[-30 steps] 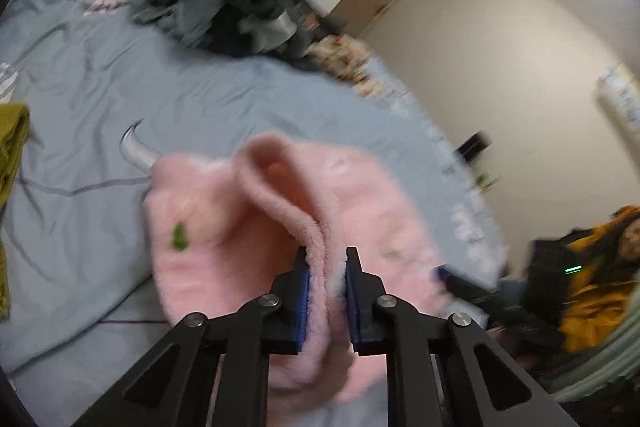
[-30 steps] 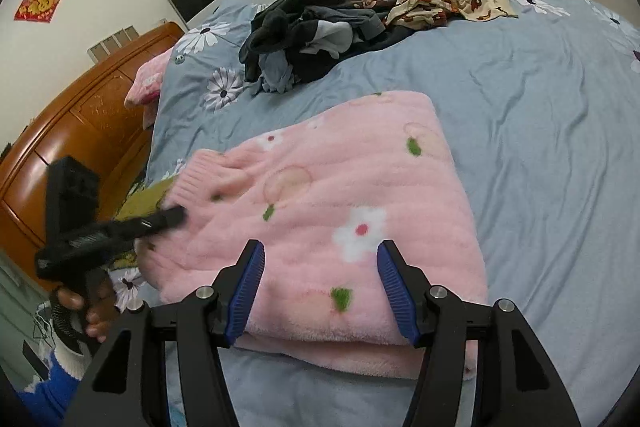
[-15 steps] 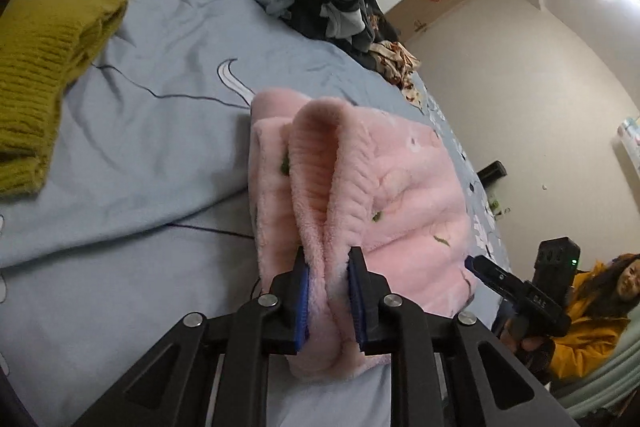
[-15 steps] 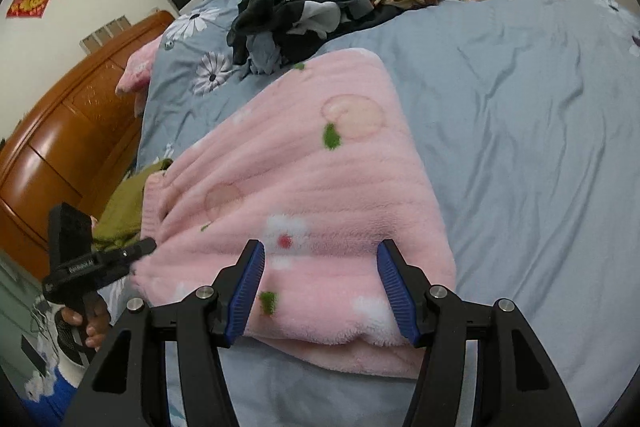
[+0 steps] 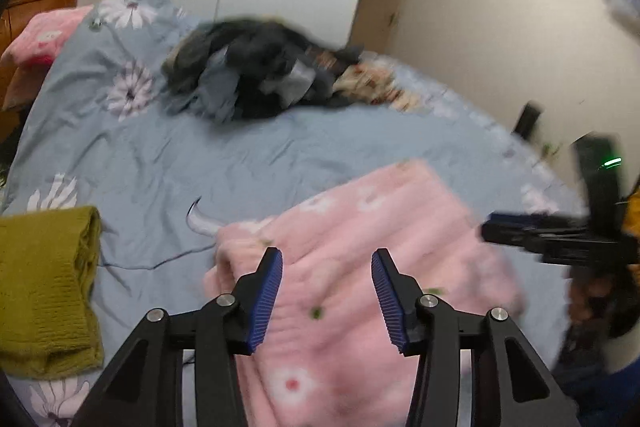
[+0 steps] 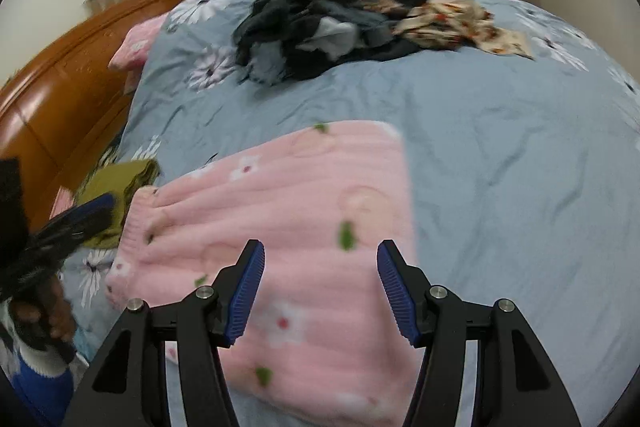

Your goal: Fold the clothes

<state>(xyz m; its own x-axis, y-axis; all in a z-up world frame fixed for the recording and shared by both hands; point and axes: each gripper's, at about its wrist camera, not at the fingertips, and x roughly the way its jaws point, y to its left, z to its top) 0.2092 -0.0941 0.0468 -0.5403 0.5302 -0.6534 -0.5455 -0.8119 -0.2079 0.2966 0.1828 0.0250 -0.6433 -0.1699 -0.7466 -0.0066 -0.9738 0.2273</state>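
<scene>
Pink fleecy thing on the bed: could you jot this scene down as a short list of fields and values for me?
surface: bed with grey-blue flowered sheet
pink floral fleece garment: folded, lying flat on the sheet
olive green knit: folded, left of the pink one
dark clothes pile: unfolded, far side of bed
left tongs: jaws opening, nothing pinched, over the pink garment
right tongs: open, holding nothing

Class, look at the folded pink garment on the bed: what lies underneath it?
The pink garment rests on the blue-grey floral bedsheet, visible all around it. Whatever lies directly beneath, or between its folded layers, is covered.
</scene>
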